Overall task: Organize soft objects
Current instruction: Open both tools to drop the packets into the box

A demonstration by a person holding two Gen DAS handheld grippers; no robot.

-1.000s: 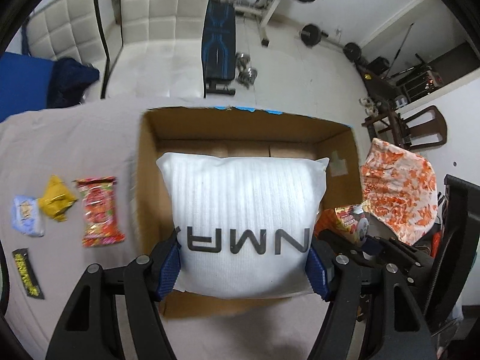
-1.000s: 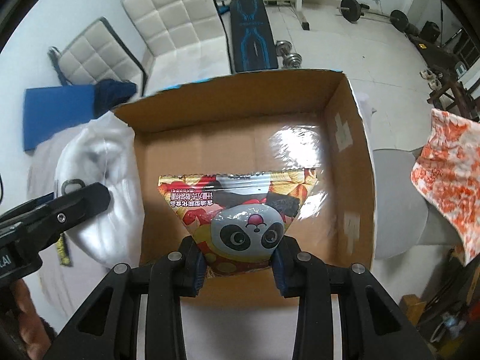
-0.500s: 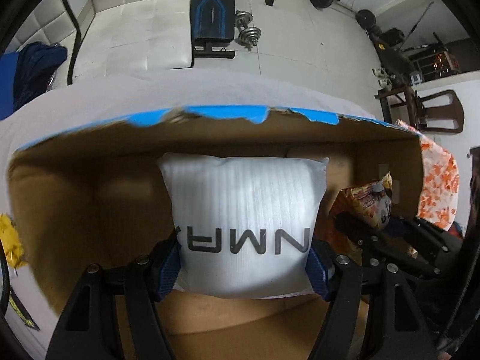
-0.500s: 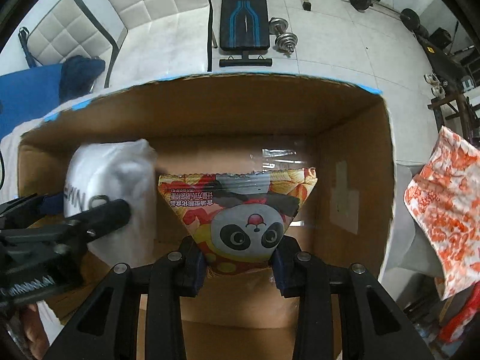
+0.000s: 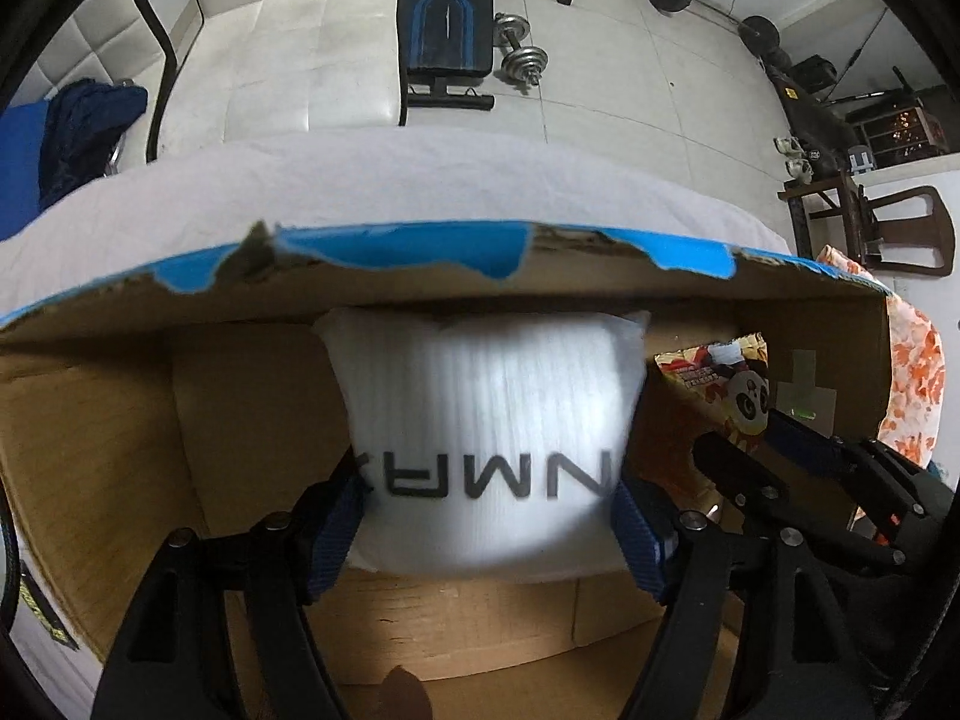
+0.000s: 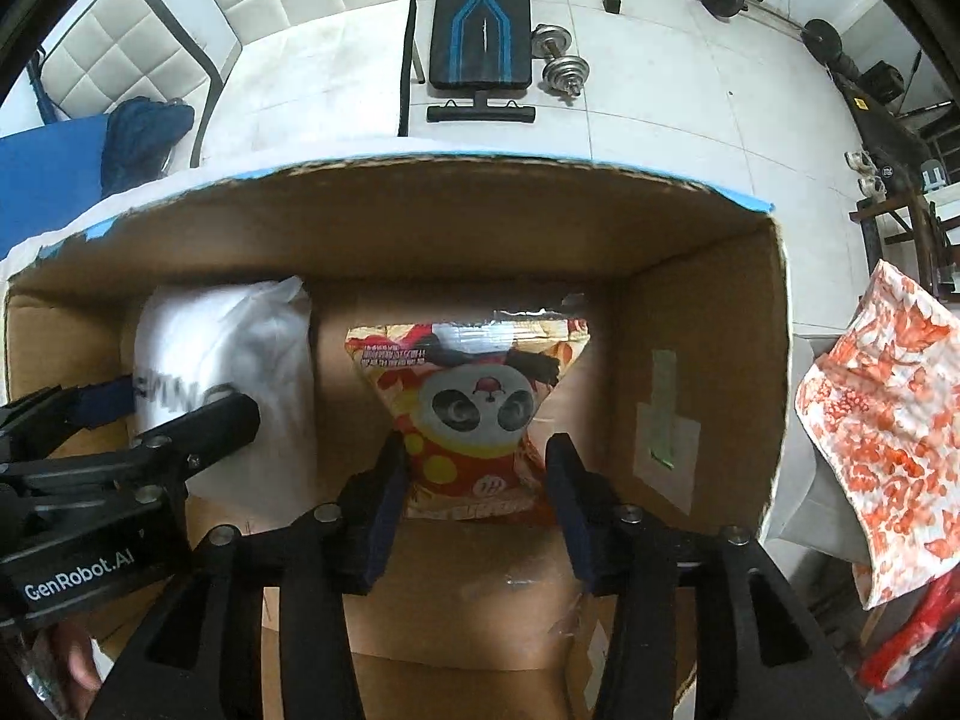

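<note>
My left gripper (image 5: 486, 516) is shut on a white pillow (image 5: 486, 408) with black letters, held down inside the cardboard box (image 5: 240, 414). My right gripper (image 6: 474, 480) is shut on a red and yellow panda snack bag (image 6: 474, 402), held inside the same box (image 6: 708, 312) to the right of the pillow (image 6: 228, 360). The snack bag (image 5: 720, 384) and the right gripper (image 5: 798, 480) show at the right of the left wrist view. The left gripper (image 6: 120, 438) shows at the left of the right wrist view.
The box rim has torn blue tape (image 5: 390, 258). An orange-patterned cloth (image 6: 882, 438) lies right of the box. A black sachet (image 5: 39, 606) lies on the grey table cover at far left. White chairs (image 6: 150, 36), a weight bench (image 6: 480, 18) and dumbbells stand beyond the table.
Both grippers have moved forward and down into the box with the pillow and the snack bag. The box walls now surround both items; the snacks on the table have left the view.
</note>
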